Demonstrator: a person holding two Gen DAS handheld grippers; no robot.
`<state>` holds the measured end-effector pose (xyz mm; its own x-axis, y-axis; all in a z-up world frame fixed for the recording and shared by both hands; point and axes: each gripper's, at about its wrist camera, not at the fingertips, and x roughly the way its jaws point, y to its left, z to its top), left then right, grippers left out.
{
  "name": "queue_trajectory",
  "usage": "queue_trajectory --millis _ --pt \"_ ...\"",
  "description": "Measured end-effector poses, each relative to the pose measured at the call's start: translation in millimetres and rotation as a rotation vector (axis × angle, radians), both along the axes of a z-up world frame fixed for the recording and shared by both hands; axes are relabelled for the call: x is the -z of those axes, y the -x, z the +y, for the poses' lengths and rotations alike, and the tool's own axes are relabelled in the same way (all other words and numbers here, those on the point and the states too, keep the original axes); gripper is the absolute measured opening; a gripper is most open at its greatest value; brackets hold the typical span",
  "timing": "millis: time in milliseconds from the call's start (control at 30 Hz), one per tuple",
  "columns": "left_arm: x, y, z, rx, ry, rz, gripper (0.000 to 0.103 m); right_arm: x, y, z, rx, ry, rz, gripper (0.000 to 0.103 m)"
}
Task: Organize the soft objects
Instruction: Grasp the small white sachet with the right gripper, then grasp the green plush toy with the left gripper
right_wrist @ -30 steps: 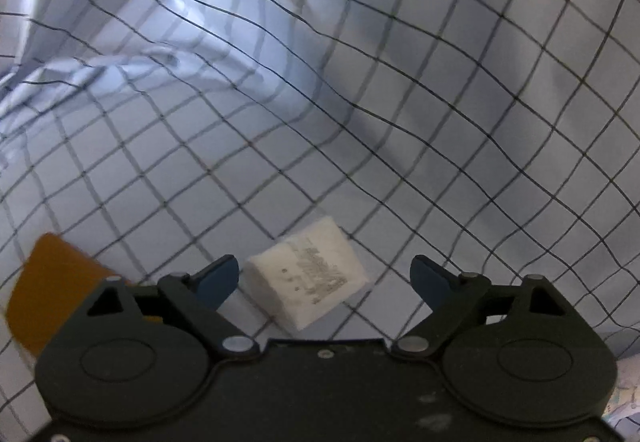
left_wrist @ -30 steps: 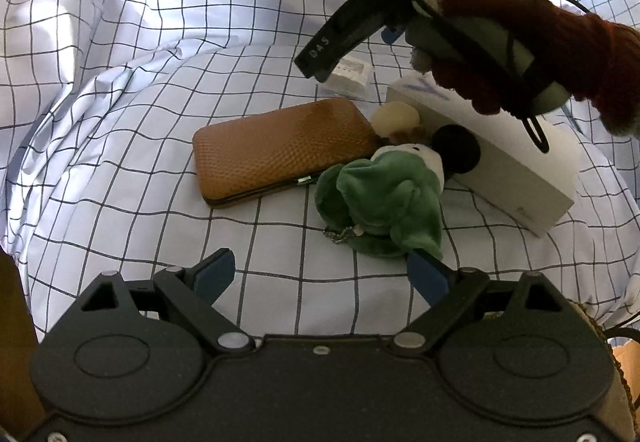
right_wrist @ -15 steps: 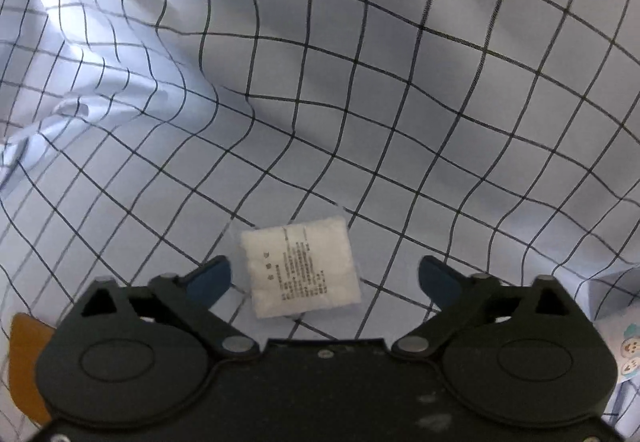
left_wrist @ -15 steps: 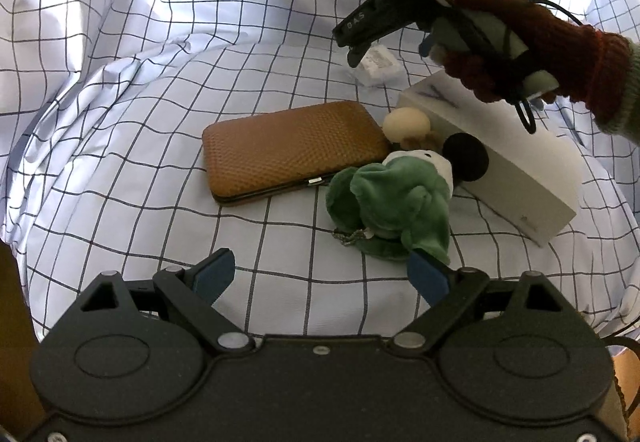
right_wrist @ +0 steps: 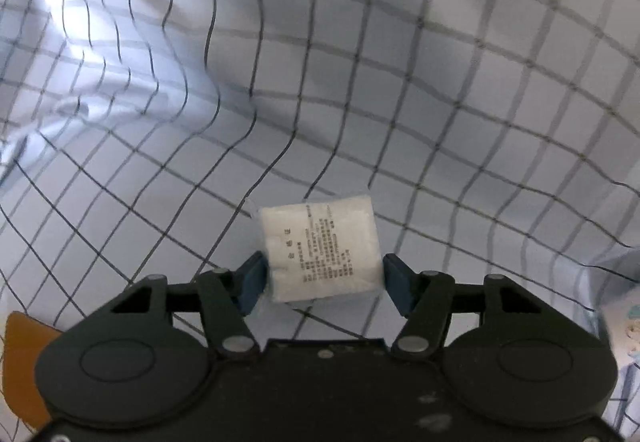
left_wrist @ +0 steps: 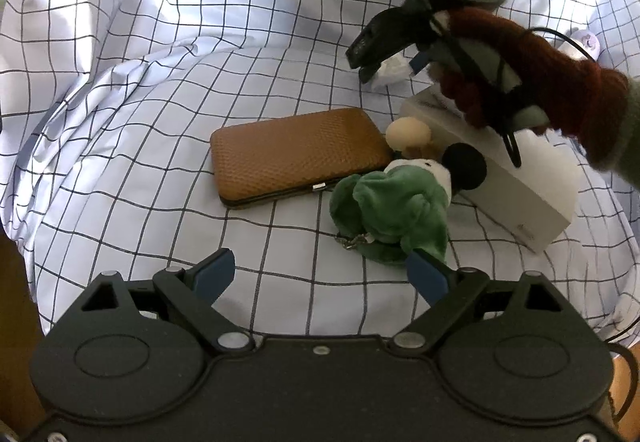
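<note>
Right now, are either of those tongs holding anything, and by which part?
The left tongs are open and empty. The right tongs straddle the white packet at its near end; one finger touches it, the other shows a slight gap, so no firm hold yet.

Sheet (left_wrist: 168, 90): woven cloth, matt, creased, thin dark grid. Wallet (left_wrist: 298, 156): brown, embossed scale-like texture, slight sheen, small metal clasp. Plush (left_wrist: 394, 208): green pile fabric, fuzzy, with a metal chain at its base. Box (left_wrist: 516, 194): white card, smooth, matt. Glove (left_wrist: 532, 78): dark red knit, coarse. Packet (right_wrist: 322, 252): white fibrous filling under clear glossy film, printed. Both gripper bodies: black matt plastic; pads (left_wrist: 216, 274) blue, matt.
</note>
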<state>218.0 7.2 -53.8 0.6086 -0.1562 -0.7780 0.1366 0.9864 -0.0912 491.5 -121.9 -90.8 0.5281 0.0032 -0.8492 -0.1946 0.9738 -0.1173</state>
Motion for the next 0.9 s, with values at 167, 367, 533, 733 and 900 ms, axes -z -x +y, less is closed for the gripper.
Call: queue_trajectory --millis 167,367,533,733,900 --pt "-7 -2 -6 0.008 0.027 -0.002 0.090 -29 41 -24 0.051 -0.041 -0.126 0.061" --pt "-12 -12 -18 0.035 0.028 -0.014 0.090 -71 109 -52 0.110 -0.059 -0.281 0.062" --pt "-11 -23 -25 0.066 0.042 -0.015 0.090 -98 160 -78 0.159 -0.157 -0.331 0.062" --pt "-5 -33 -38 0.101 0.001 -0.023 0.090 -104 220 -91 0.202 -0.202 -0.377 0.062" --pt "5 -38 -55 0.171 -0.035 -0.028 0.090 -92 257 -93 0.239 -0.213 -0.361 0.062"
